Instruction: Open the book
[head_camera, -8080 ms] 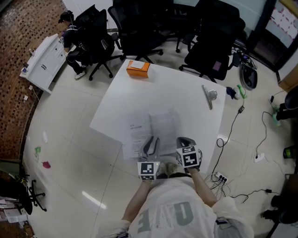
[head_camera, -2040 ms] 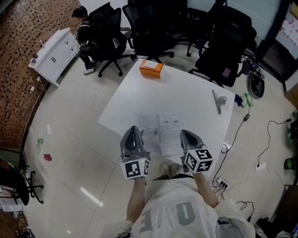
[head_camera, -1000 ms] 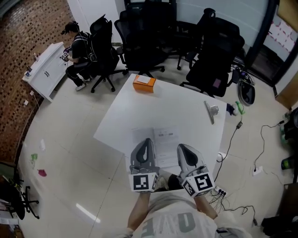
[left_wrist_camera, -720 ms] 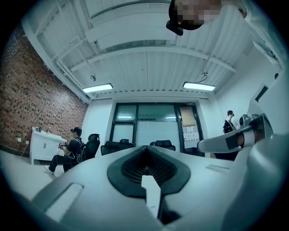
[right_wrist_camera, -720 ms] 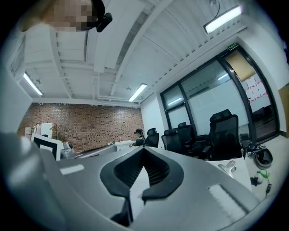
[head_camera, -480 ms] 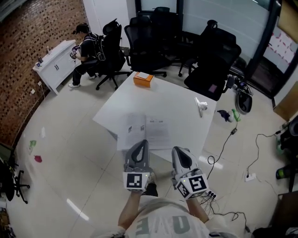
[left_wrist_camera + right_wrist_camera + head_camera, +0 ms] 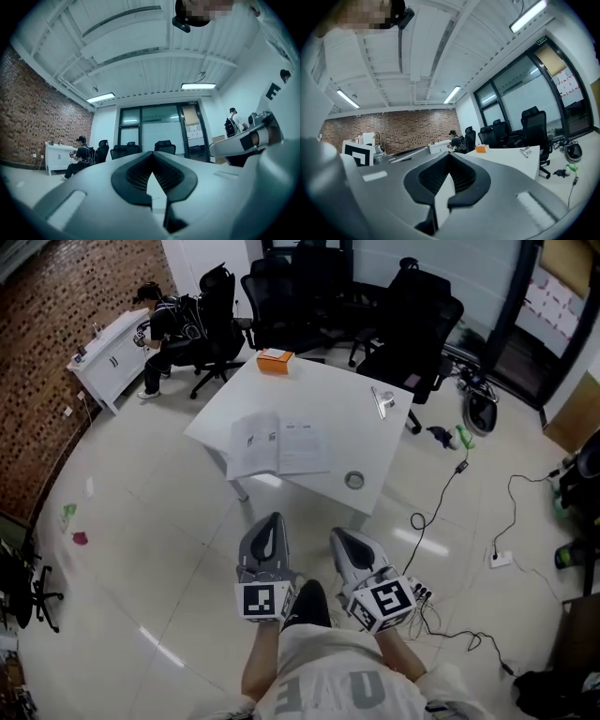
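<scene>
Tile floor (image 7: 159, 559), table (image 7: 373, 442) edge, open book (image 7: 278, 445)

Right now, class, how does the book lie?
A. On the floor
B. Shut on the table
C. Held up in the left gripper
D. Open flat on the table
D: the book lies spread flat on the white table, with two pages facing up.
</scene>
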